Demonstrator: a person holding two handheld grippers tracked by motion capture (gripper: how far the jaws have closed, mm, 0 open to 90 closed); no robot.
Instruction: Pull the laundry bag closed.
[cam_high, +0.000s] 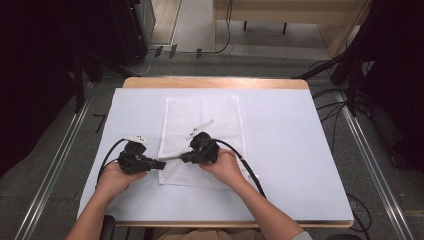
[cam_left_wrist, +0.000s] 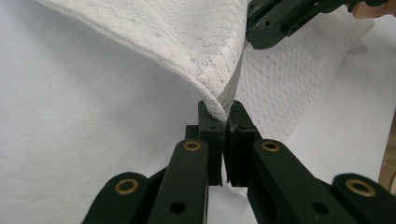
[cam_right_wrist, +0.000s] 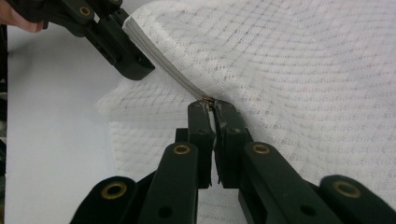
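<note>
White mesh laundry bag (cam_high: 202, 135), lying flat on my table with its long side running away from me. The weave is a fine honeycomb net, semi-transparent. Its near-left edge, bearing a pale grey zipper tape (cam_left_wrist: 232, 86), is raised off the surface and drawn taut; the remainder rests smooth.

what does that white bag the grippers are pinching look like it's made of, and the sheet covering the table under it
The white bag looks like thin synthetic mesh fabric: an open, see-through weave, with a denser ribbed band along the edge held between both grippers, possibly zipper tape. The table cover looks like smooth matte white paper or plastic sheet, with no weave visible; which one is hard to tell.
</note>
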